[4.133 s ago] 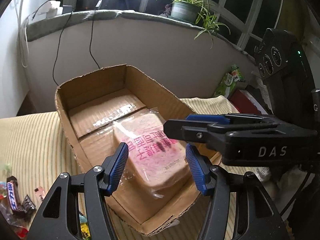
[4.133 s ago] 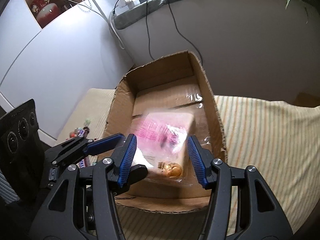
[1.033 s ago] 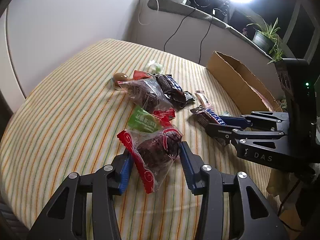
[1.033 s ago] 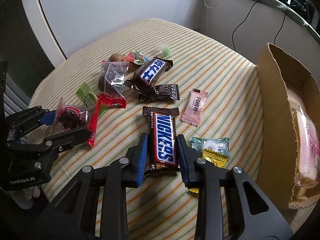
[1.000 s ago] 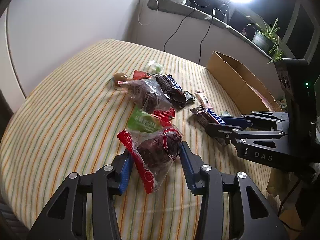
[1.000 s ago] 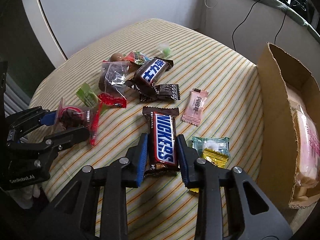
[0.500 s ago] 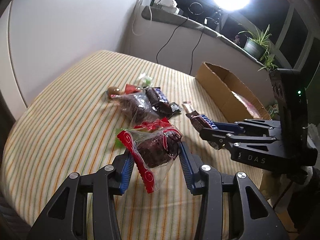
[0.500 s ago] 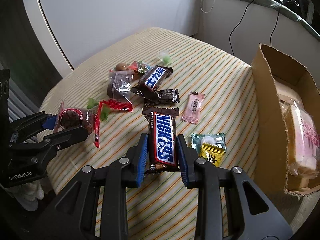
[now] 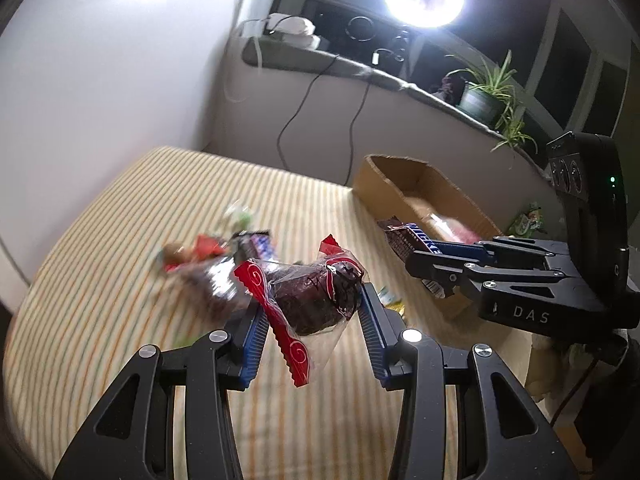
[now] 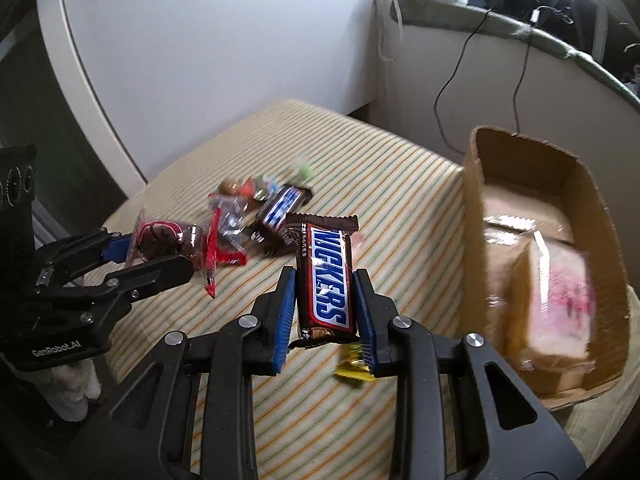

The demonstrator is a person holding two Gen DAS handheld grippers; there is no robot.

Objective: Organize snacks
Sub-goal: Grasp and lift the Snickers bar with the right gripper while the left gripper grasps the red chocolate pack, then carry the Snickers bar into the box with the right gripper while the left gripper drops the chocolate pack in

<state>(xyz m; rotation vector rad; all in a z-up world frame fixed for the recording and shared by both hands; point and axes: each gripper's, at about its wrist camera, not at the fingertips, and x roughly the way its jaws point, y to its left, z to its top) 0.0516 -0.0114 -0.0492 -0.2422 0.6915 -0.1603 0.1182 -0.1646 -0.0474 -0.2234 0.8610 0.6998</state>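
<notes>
Above the striped table (image 10: pixel 400 184), my left gripper (image 9: pixel 310 322) pinches a clear-wrapped dark snack (image 9: pixel 316 296) and my right gripper (image 10: pixel 324 304) clamps a Snickers bar (image 10: pixel 326 280), so I'd carry both level over the cardboard box (image 10: pixel 472 240) at right before releasing.

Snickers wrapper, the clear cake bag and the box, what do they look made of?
Snickers: glossy printed plastic film, by its sheen and crimped ends. Cake bag: thin clear plastic with red crimped edges; the dark cake shows through. Box: matte brown corrugated cardboard, by its rough torn rim.
</notes>
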